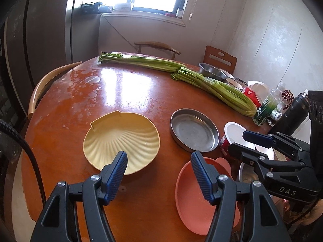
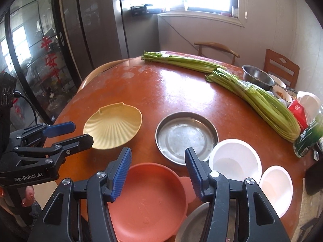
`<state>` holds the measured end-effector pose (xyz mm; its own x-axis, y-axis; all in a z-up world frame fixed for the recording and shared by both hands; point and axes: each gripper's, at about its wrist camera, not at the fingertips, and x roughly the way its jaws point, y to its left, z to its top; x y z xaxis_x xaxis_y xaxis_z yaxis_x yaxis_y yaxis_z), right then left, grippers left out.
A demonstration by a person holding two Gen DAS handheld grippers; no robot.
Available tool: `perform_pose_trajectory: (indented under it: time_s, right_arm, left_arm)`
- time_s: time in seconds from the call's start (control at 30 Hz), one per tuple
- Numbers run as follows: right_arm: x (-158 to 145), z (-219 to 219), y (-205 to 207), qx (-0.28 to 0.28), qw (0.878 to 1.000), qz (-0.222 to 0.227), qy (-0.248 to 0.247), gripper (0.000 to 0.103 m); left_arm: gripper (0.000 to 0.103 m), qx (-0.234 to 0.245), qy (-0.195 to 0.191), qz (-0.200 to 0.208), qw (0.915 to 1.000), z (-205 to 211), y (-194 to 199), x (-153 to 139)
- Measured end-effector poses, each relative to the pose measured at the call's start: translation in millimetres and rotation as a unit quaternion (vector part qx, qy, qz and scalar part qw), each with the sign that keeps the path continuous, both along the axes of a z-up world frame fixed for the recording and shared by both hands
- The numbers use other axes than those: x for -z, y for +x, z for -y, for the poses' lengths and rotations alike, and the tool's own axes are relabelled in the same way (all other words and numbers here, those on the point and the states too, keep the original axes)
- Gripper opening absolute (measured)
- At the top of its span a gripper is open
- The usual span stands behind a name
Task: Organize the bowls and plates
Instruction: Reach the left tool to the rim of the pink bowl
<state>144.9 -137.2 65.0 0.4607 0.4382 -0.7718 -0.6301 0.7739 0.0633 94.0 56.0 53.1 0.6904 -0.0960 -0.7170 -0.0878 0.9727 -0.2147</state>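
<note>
Hovering over dishes | left gripper wide, empty | right gripper wide, empty | pink plate at near table edge, beside steel pan | grip rim squarely, lift level

Left gripper: my black frame, ribbed blue pads, silver screws; "GenRobot.AI" in white on its side.
Right gripper: same black build, blue pads; "DAS" lettering.
Cable: black, at nine o'clock in the left view.
Hand: bare skin, decorated nails.
</note>
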Motion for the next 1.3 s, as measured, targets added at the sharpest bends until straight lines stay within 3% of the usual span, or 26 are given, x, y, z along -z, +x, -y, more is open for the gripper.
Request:
perform_pose_trajectory:
  time_s: [0.53, 0.97, 1.3]
  right_arm:
    - [29, 17, -1, -0.011, 0.999, -0.027, -0.018, 0.057]
    - [61, 19, 10, -0.024, 0.997, -0.046, -0.059, 0.057]
    - [76, 16, 21, -0.043, 0.994, -0.062, -0.073, 0.057]
  left_arm:
    - [0.066, 0.017, 0.010, -0.052, 0.9985, 39, -23, 31]
    - [0.066, 0.037, -0.021, -0.101, 0.9940, 52, -34, 65]
    - [0.066, 0.033, 0.014, -0.130, 0.9909, 69, -29, 88]
